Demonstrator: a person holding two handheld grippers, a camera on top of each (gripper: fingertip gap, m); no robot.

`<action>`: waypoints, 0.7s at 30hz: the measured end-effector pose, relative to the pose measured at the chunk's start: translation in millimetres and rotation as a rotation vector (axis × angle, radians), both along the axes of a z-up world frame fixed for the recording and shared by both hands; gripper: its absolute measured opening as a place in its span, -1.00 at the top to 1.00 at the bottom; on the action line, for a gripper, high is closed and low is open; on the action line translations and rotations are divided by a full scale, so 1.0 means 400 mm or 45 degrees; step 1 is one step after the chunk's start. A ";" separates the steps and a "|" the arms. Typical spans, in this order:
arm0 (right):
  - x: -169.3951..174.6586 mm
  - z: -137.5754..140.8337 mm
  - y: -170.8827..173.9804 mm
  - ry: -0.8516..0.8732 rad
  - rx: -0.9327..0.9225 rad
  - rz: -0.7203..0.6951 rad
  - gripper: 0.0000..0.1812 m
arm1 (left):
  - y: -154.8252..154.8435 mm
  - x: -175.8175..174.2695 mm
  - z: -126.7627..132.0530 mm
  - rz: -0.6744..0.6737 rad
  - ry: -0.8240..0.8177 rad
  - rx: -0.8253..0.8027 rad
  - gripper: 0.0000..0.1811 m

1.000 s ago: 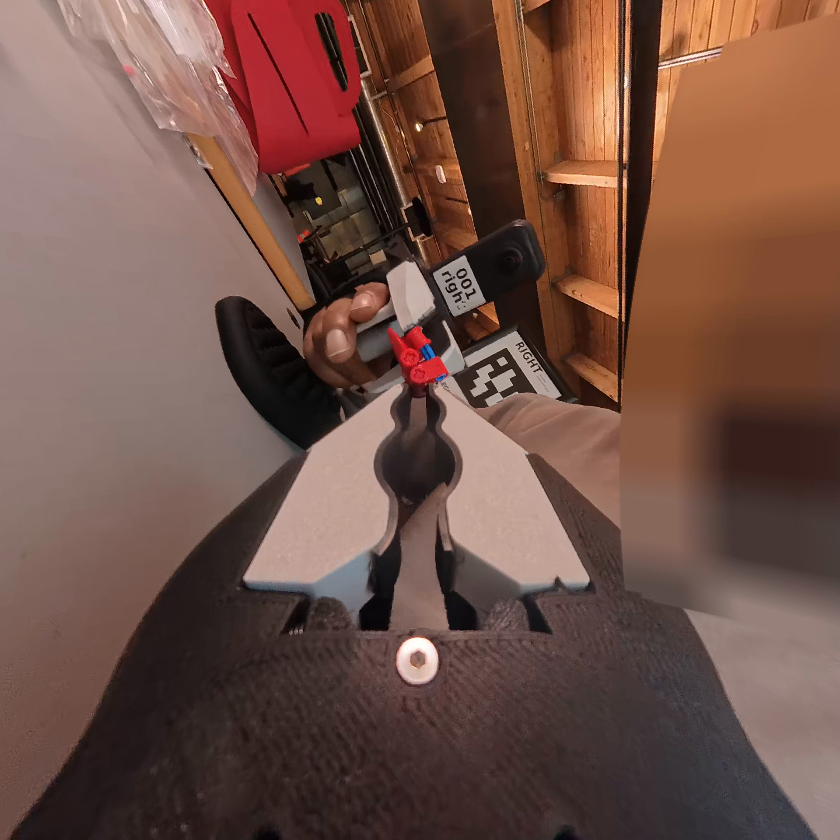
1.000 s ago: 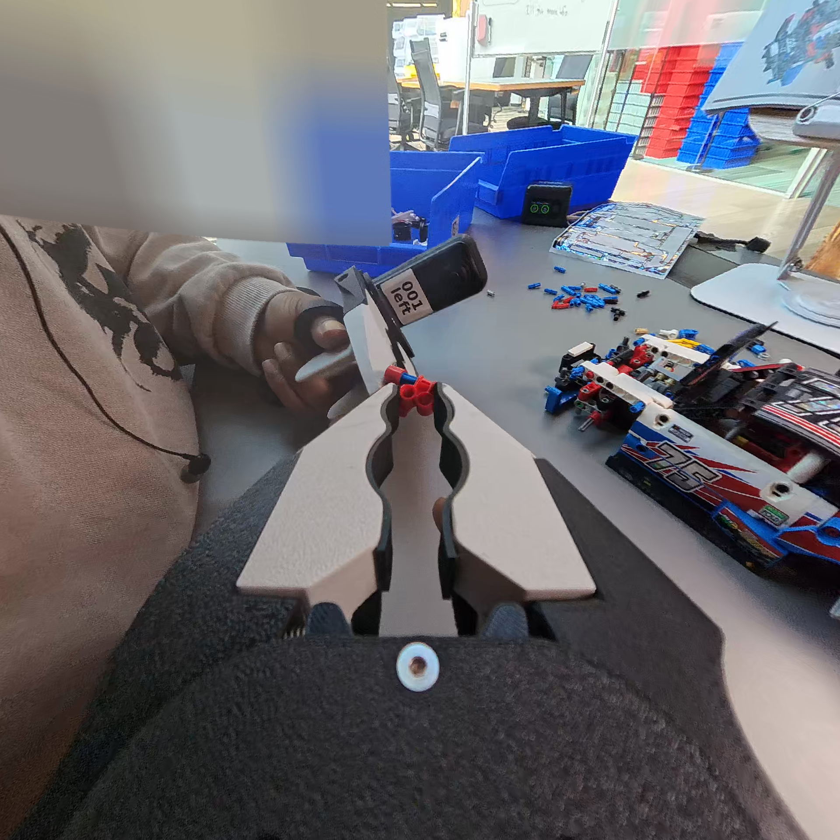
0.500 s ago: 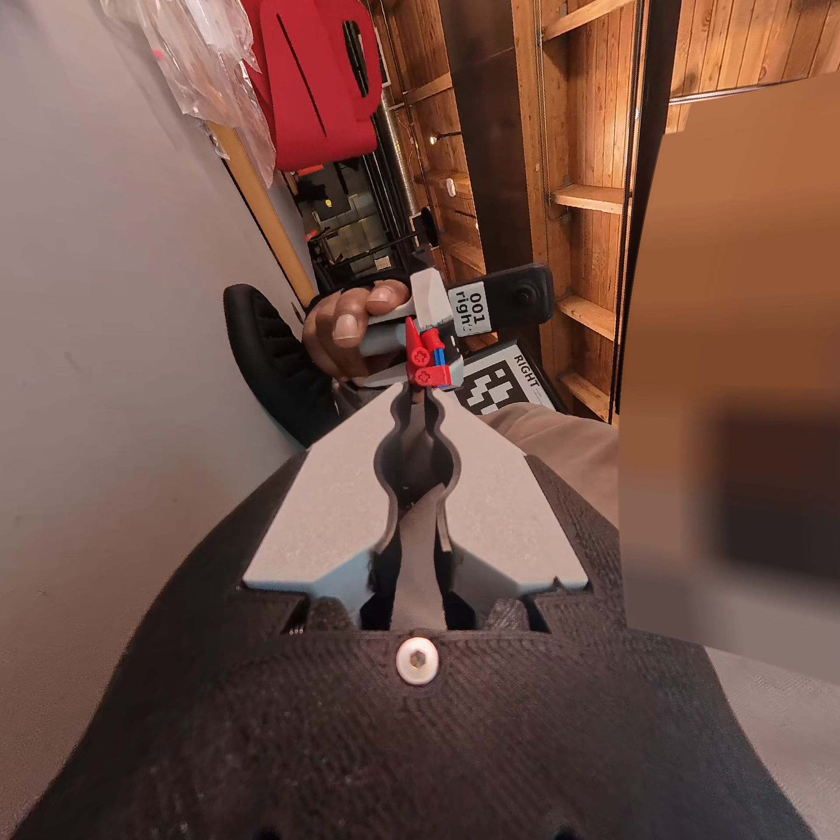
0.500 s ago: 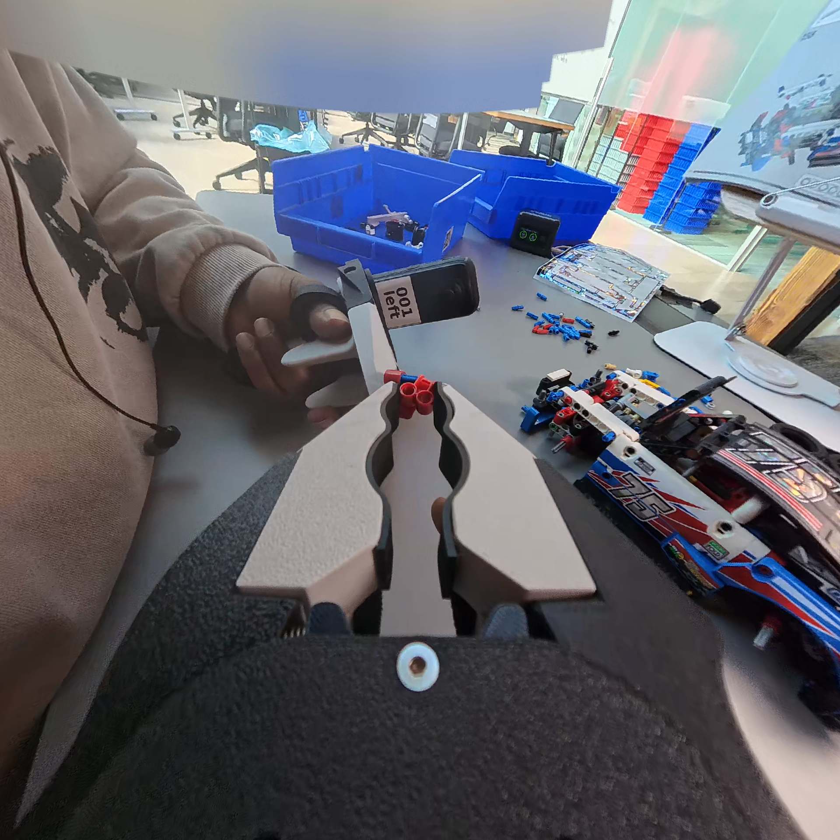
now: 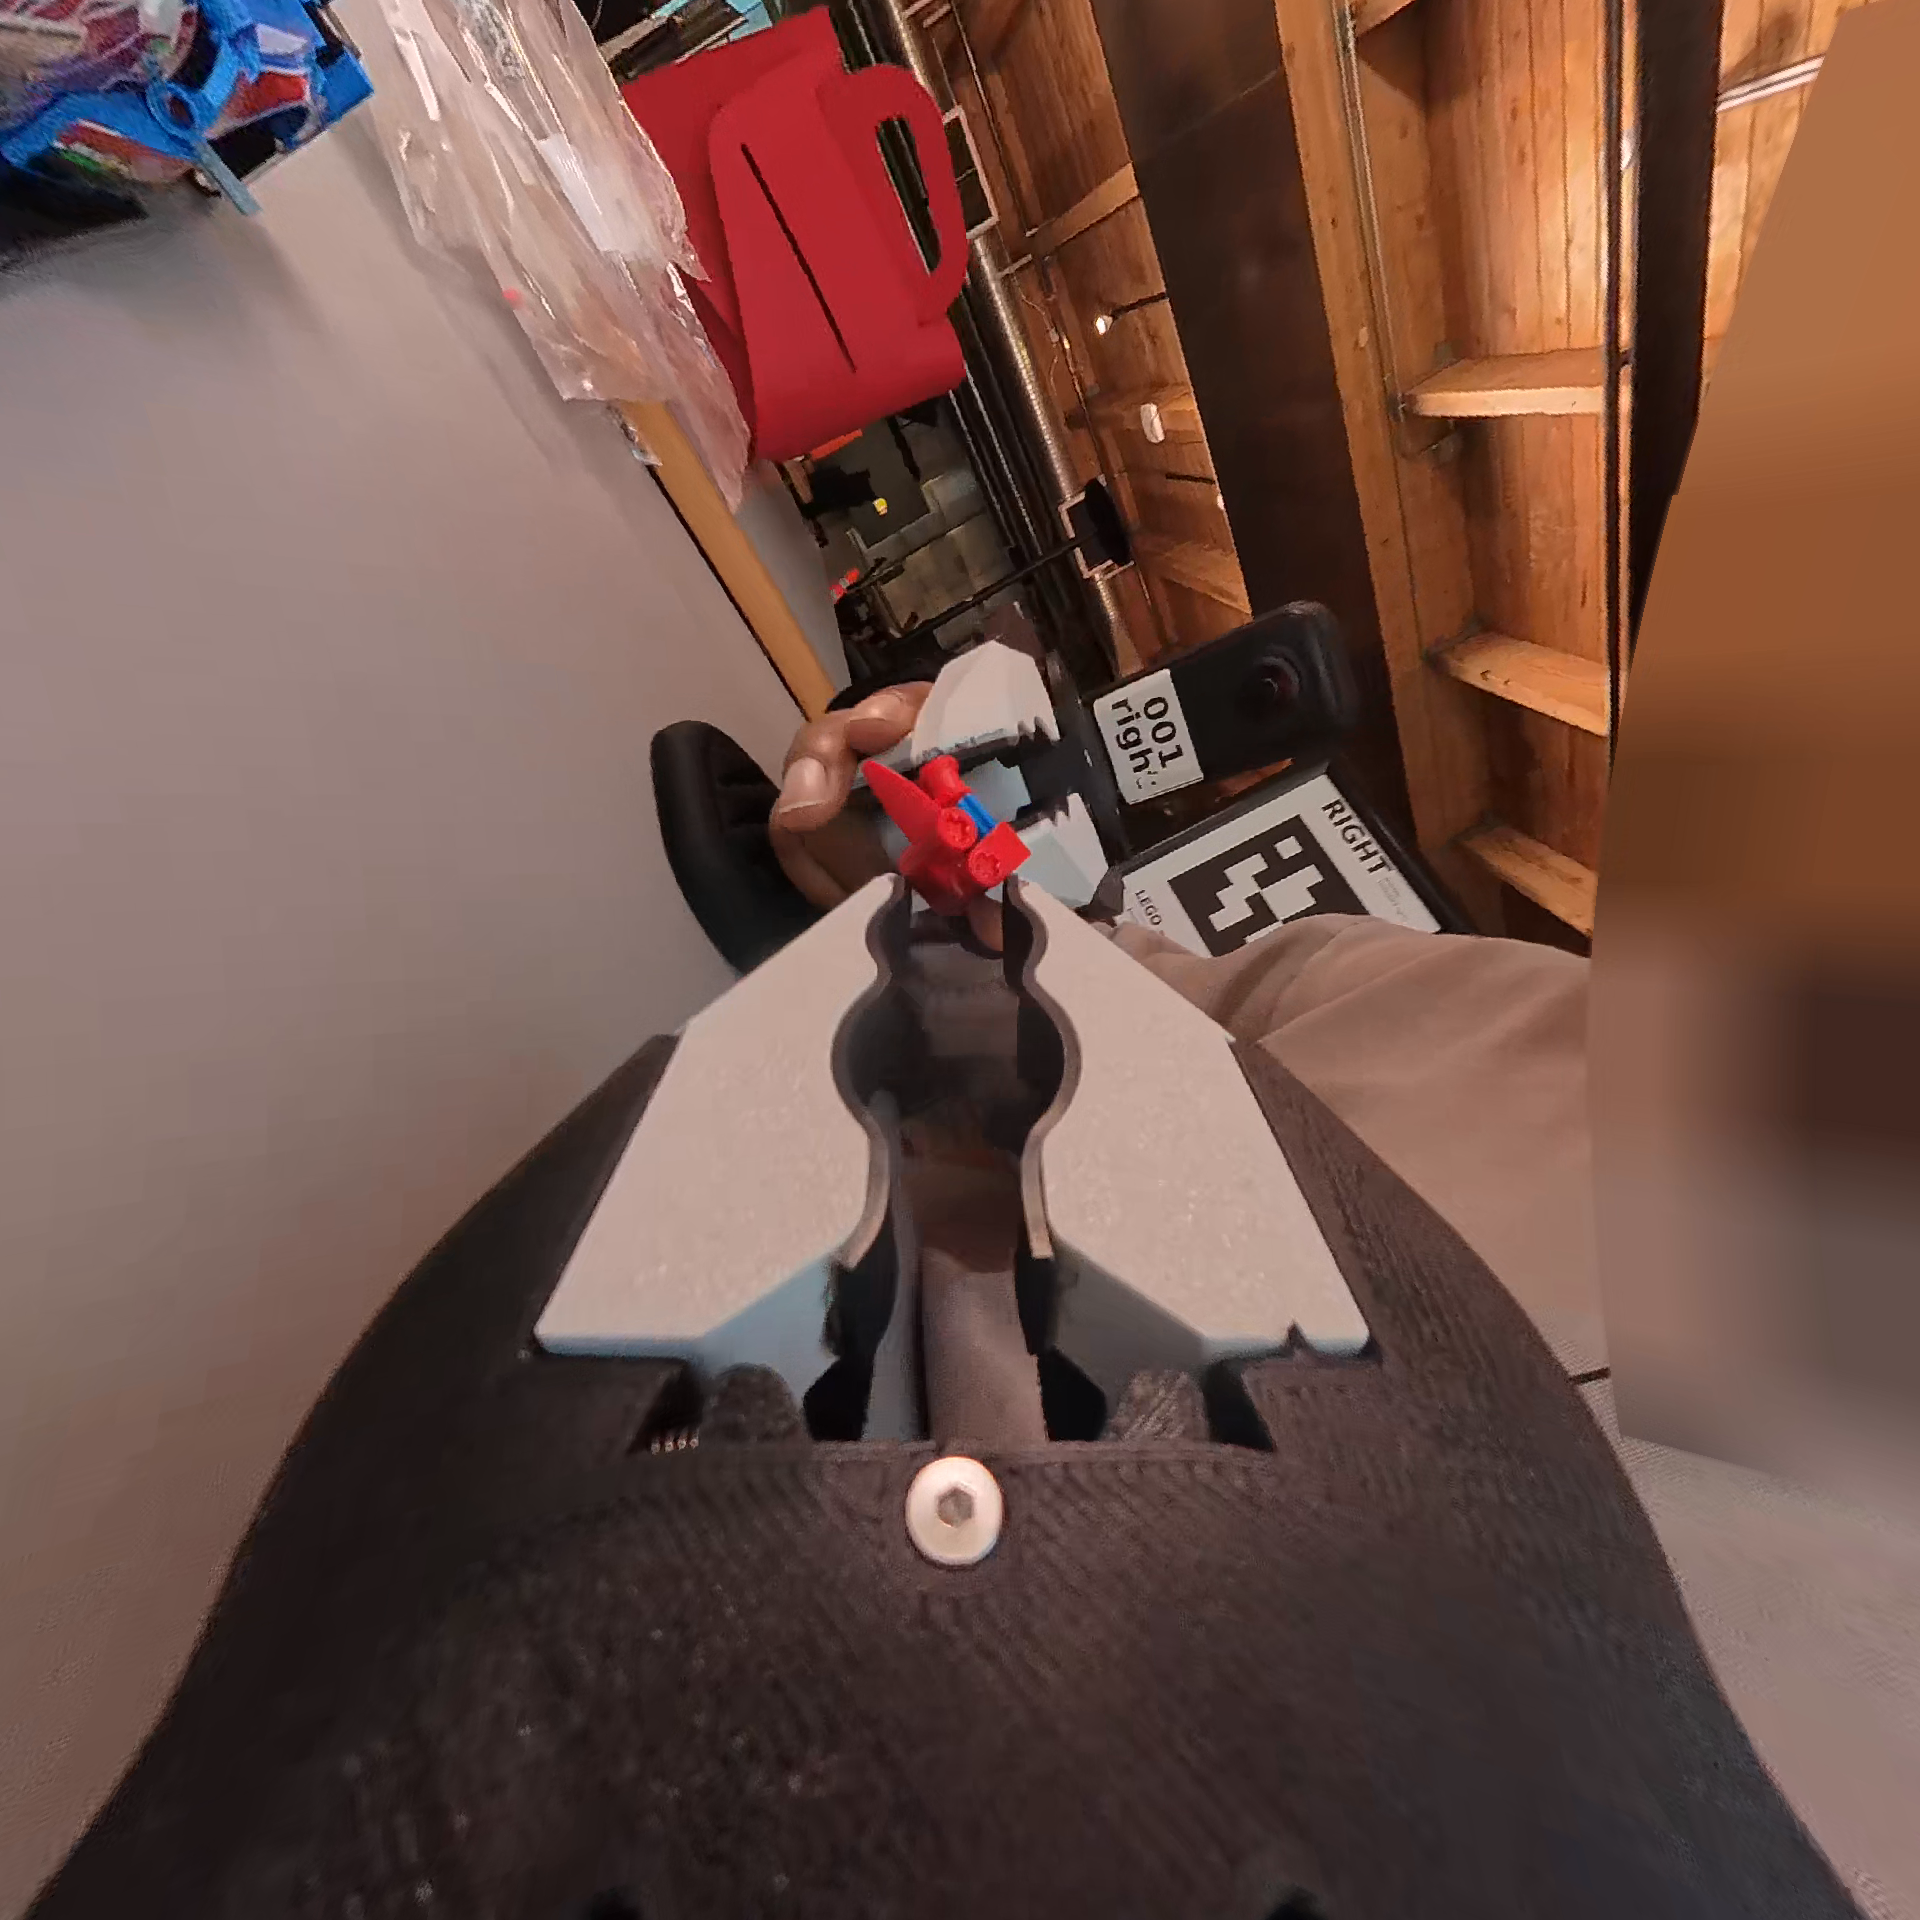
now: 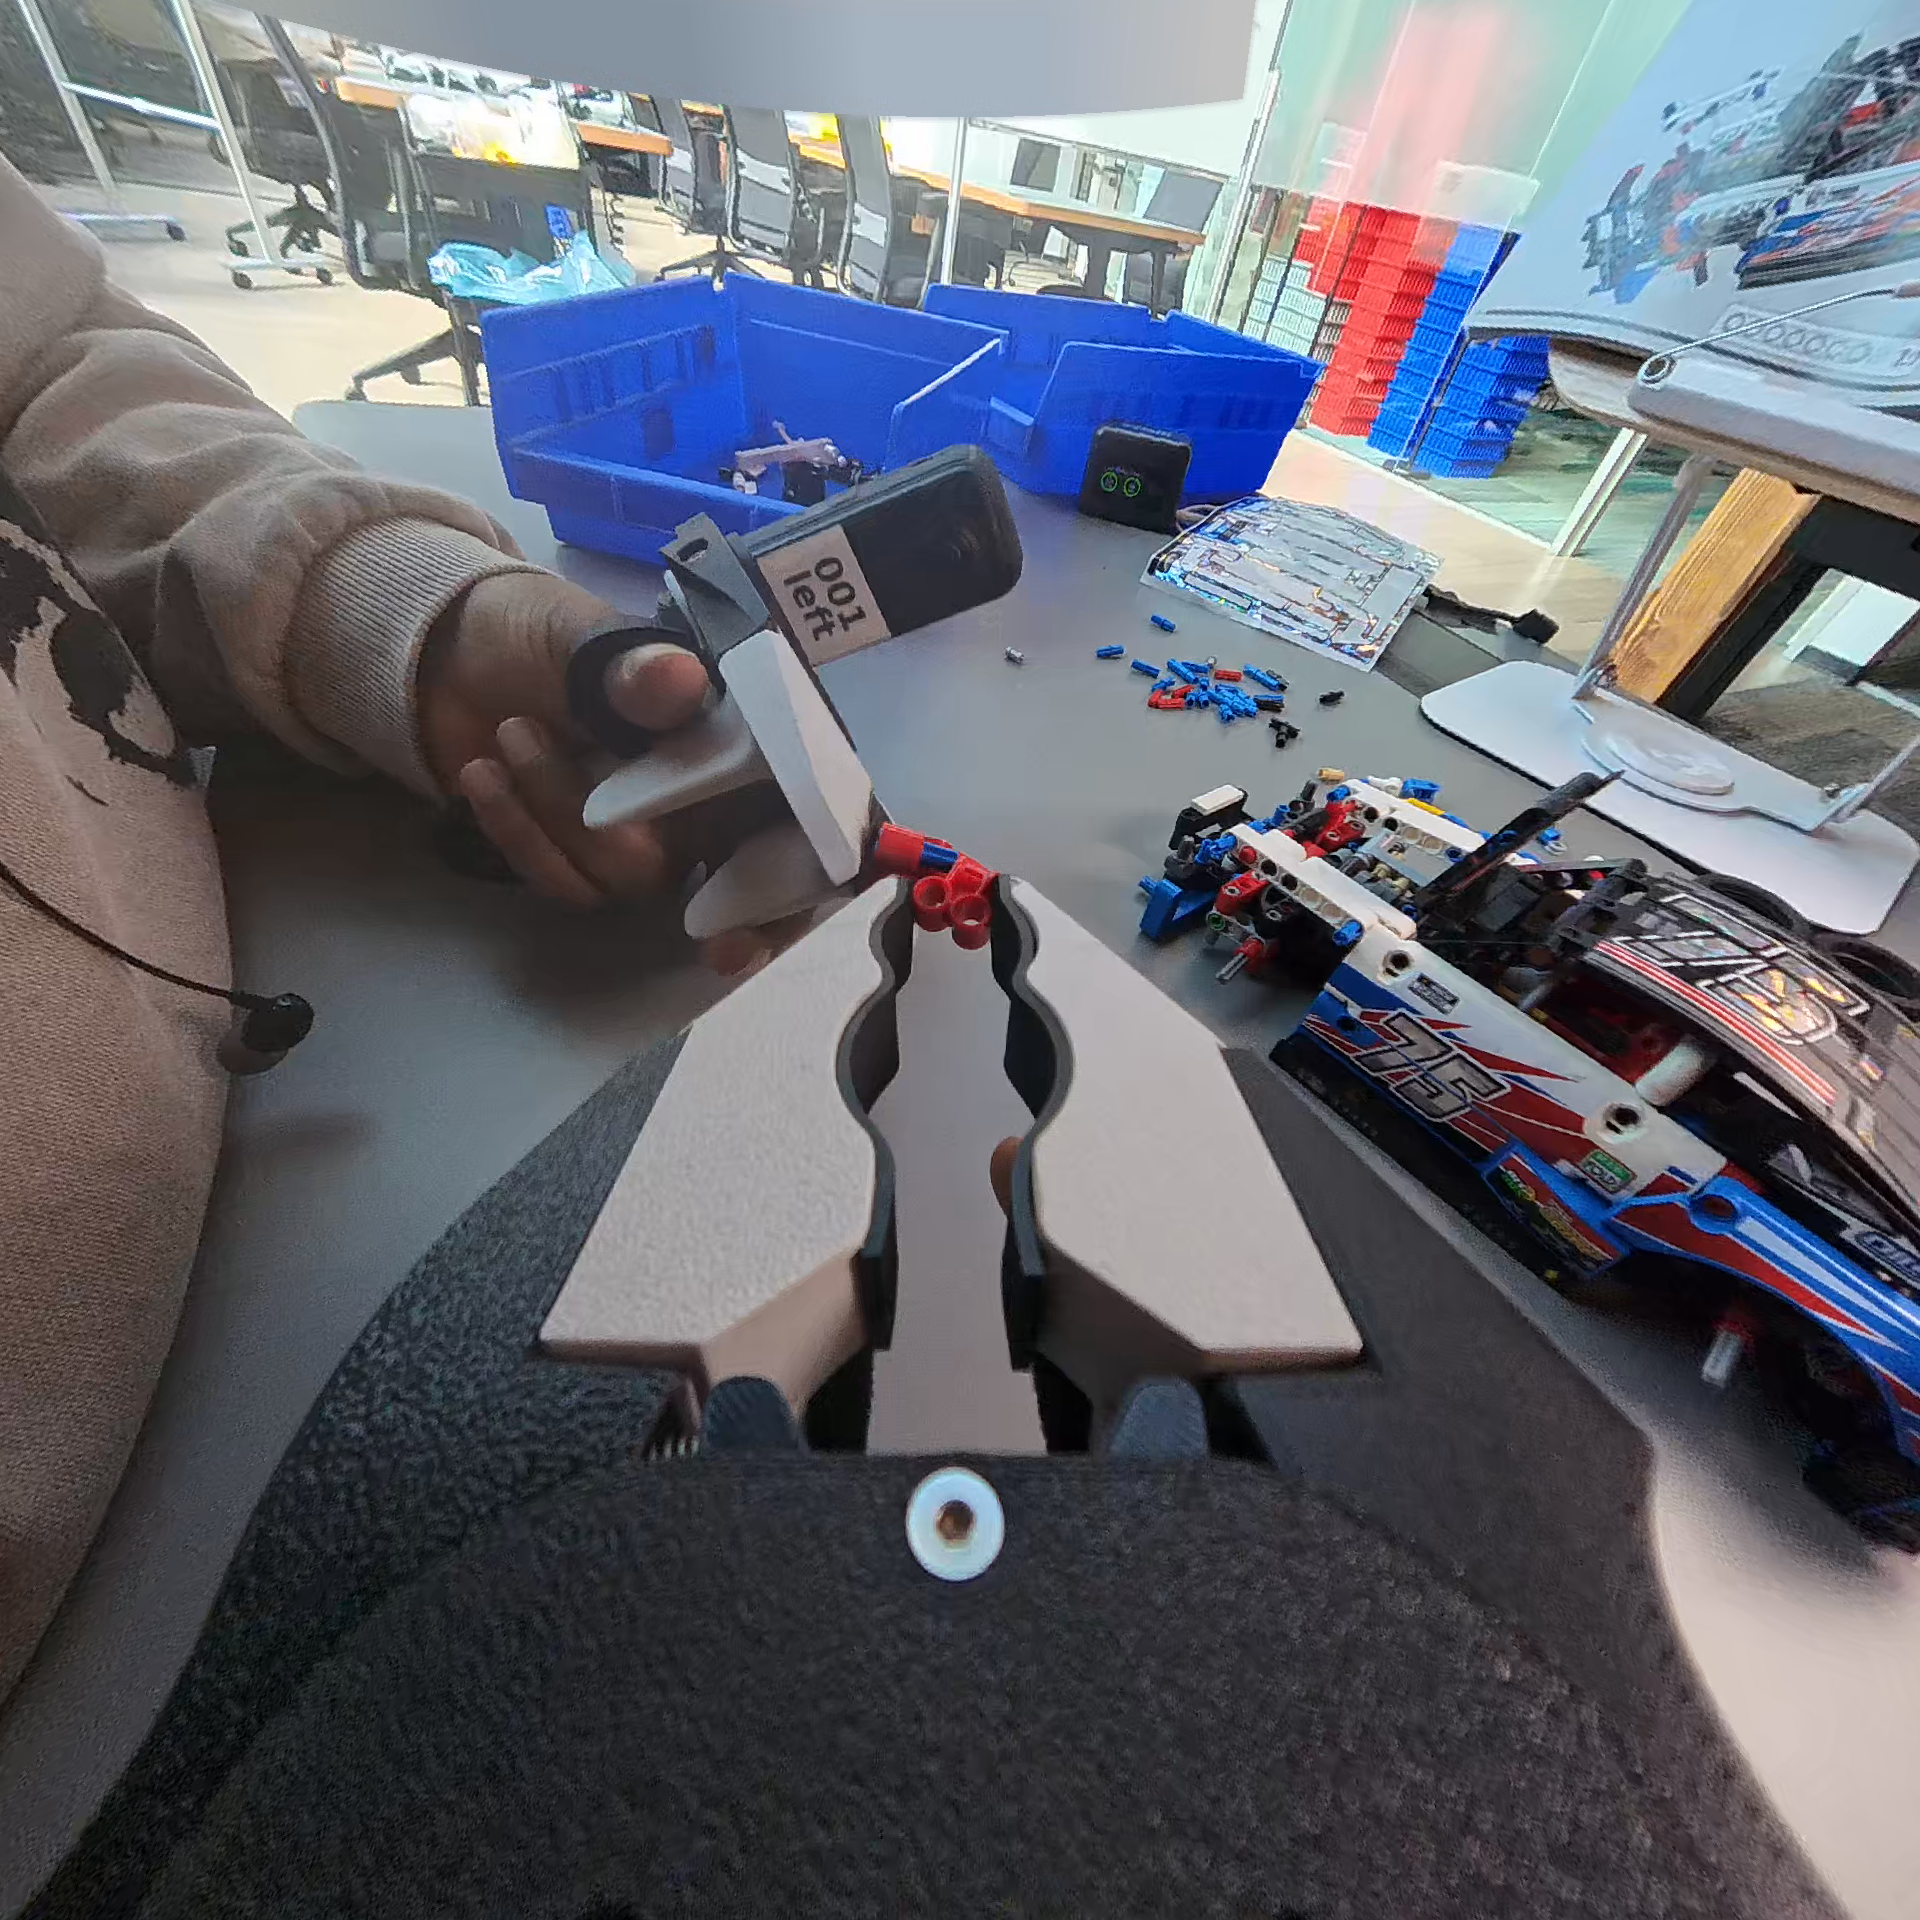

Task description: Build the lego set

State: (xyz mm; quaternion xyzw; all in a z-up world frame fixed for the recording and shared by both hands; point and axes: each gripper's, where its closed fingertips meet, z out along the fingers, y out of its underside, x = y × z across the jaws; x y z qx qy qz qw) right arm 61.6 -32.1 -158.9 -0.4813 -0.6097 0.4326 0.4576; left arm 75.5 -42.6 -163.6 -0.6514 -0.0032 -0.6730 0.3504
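Note:
A small red lego assembly with a blue pin (image 6: pixel 940 883) is held above the grey table (image 6: pixel 1039 748), between my two grippers, which meet tip to tip. My right gripper (image 6: pixel 951 899) is shut on its red two-hole connector. My left gripper (image 5: pixel 954 899) grips the other end; in the right wrist view its tips (image 6: pixel 862 862) close on the red and blue part. In the left wrist view the assembly (image 5: pixel 951 831) sits just past my fingertips, with the right gripper (image 5: pixel 997 779) behind it. A hand holds each gripper.
A partly built red, white and blue race car (image 6: pixel 1558 1060) lies on the table at the right. Loose small pins (image 6: pixel 1216 686), a sticker sheet (image 6: pixel 1288 571), two blue bins (image 6: pixel 727 416) and a white stand (image 6: pixel 1662 769) lie farther back. A plastic bag (image 5: pixel 540 208) lies on the table. The tips of both grippers are at nearly the same place.
Both grippers have turned together with the assembly between them. The left jaws look a little wider than before. The red piece has rotated in the left wrist view.

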 end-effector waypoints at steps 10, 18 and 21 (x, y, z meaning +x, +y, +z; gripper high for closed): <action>0.000 -0.012 -0.008 -0.051 0.018 -0.003 0.86 | -0.008 0.009 -0.007 -0.036 0.161 0.108 0.76; 0.013 -0.011 0.010 -0.066 -0.015 -0.016 0.86 | 0.016 -0.041 -0.039 0.013 0.308 0.097 0.96; 0.025 -0.035 0.031 -0.160 0.036 -0.036 0.86 | 0.014 -0.063 -0.063 -0.024 0.542 0.191 0.85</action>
